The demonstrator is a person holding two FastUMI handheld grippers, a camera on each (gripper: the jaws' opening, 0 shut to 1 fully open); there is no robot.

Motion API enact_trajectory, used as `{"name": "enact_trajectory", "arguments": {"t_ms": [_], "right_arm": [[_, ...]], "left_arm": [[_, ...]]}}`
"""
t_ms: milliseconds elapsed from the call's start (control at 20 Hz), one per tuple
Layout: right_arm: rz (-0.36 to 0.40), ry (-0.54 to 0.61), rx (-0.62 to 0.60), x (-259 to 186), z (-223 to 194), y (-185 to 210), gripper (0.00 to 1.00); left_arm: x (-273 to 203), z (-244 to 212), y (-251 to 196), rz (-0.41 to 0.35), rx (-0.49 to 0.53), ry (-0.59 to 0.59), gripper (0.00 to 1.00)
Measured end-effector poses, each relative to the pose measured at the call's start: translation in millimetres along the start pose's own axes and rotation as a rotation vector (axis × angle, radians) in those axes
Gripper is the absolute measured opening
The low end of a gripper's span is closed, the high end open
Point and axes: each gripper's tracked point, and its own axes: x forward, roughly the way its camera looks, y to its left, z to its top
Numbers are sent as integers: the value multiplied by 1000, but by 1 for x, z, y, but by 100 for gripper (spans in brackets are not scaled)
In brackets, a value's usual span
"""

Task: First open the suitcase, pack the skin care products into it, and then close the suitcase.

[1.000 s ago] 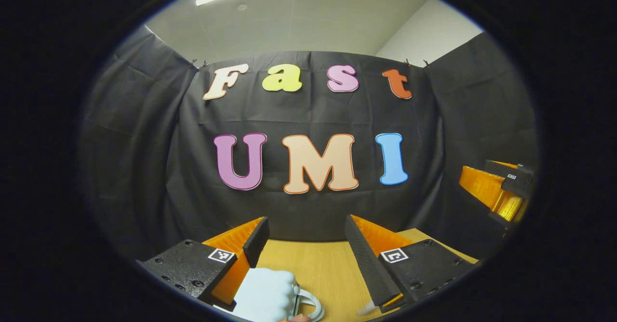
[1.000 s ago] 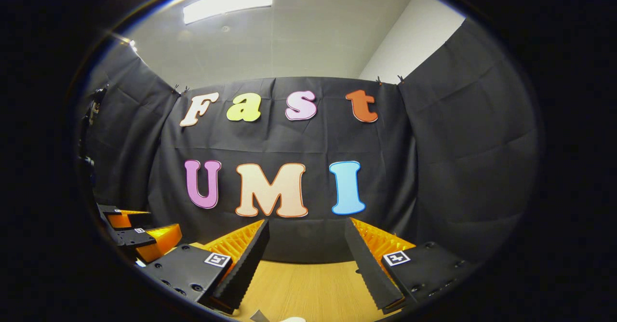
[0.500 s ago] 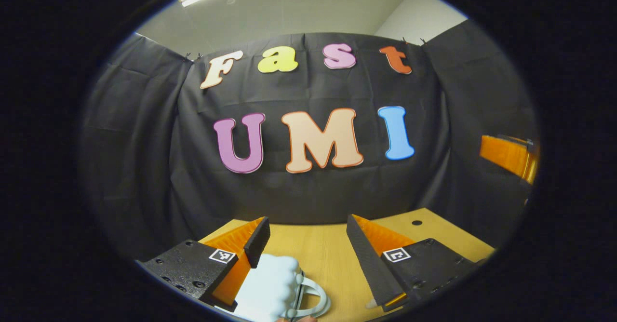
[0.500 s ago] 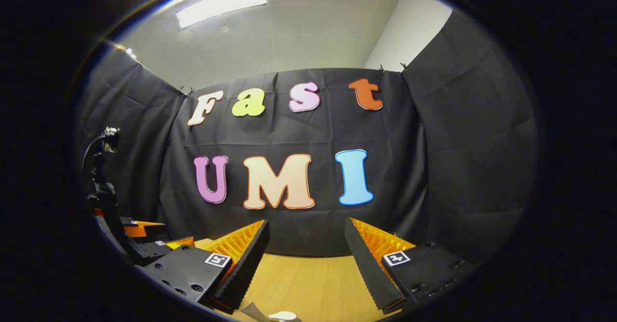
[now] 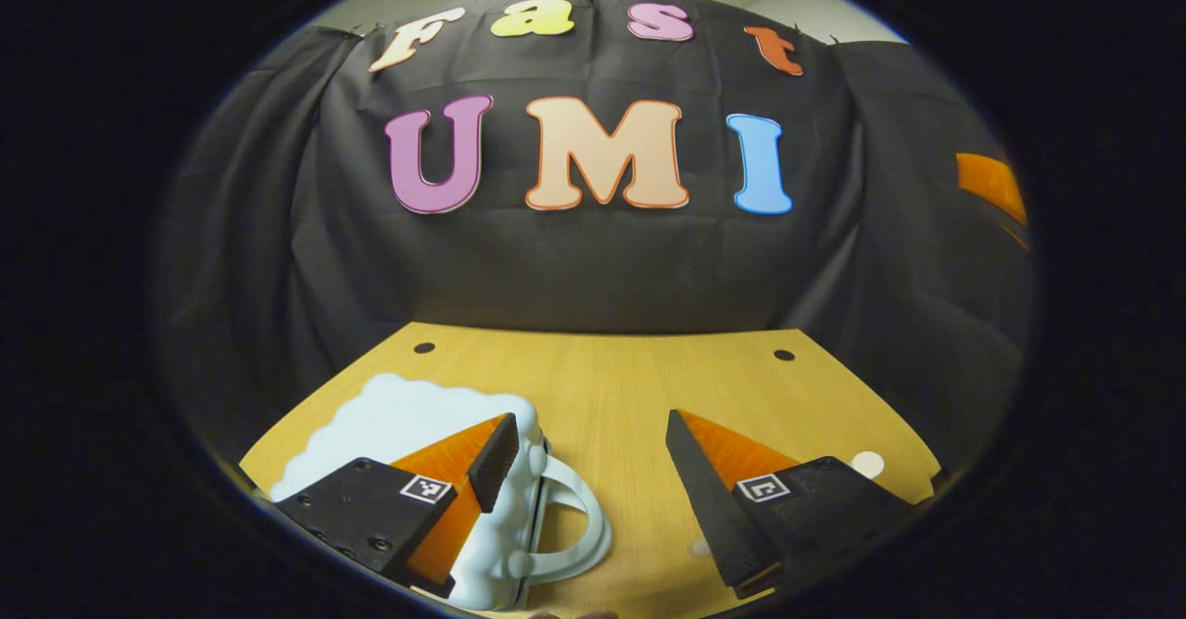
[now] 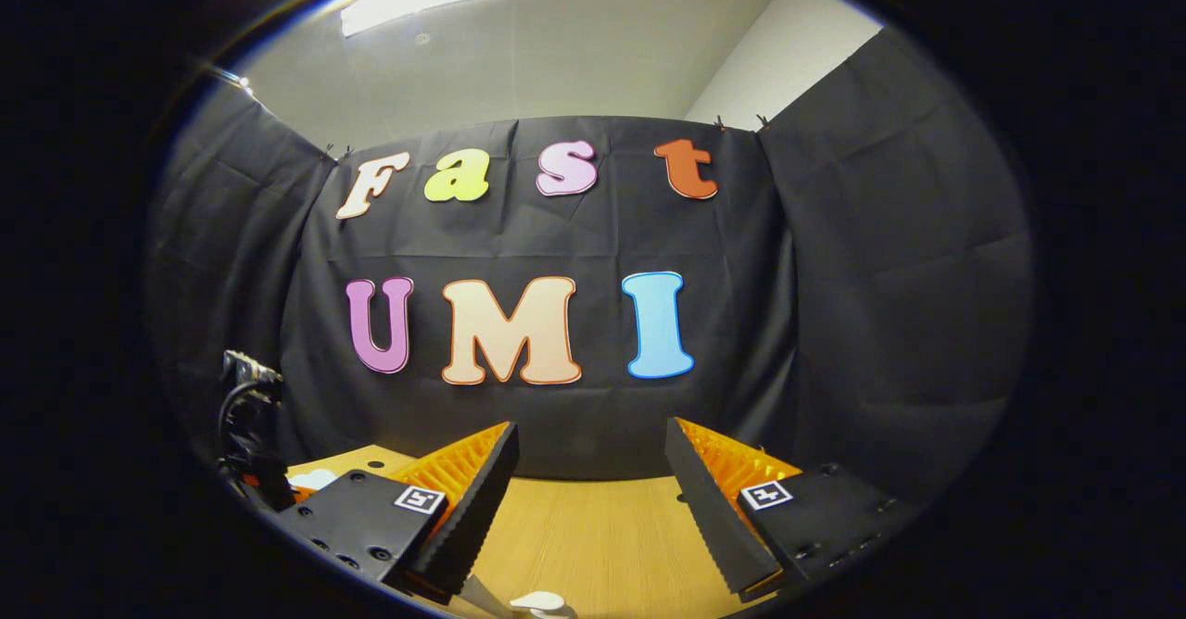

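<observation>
The pale wooden counter [image 5: 611, 397] has a smooth, faintly grained matt top. The light-blue cloud-shaped suitcase [image 5: 408, 415] looks like moulded plastic with a soft sheen, as does its looped handle [image 5: 579, 517]. Behind the counter, the black cloth wall [image 6: 880, 322] hangs matt and creased.

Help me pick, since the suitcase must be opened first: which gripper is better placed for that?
Left, probably: its open gripper hangs directly above the pale blue bumpy suitcase, near the looped handle.
</observation>
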Motion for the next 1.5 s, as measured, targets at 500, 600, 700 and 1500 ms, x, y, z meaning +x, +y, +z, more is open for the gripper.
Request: {"name": "enact_trajectory", "arguments": {"t_ms": [500,600,700,1500], "right_arm": [[-14,46,-38,-3,-12,-9,99],[-19,53,-44,-4,-15,-12,99],[-22,61,-47,-4,-17,-13,99],[-43,75,-75,-1,-25,-18,100]], "left_arm": [[29,-77,-3,30,-10,218,96],[30,-88,-2,31,-17,253,95],[34,-101,-4,40,-7,291,95],[54,-147,2,-13,-77,528,10]]}}
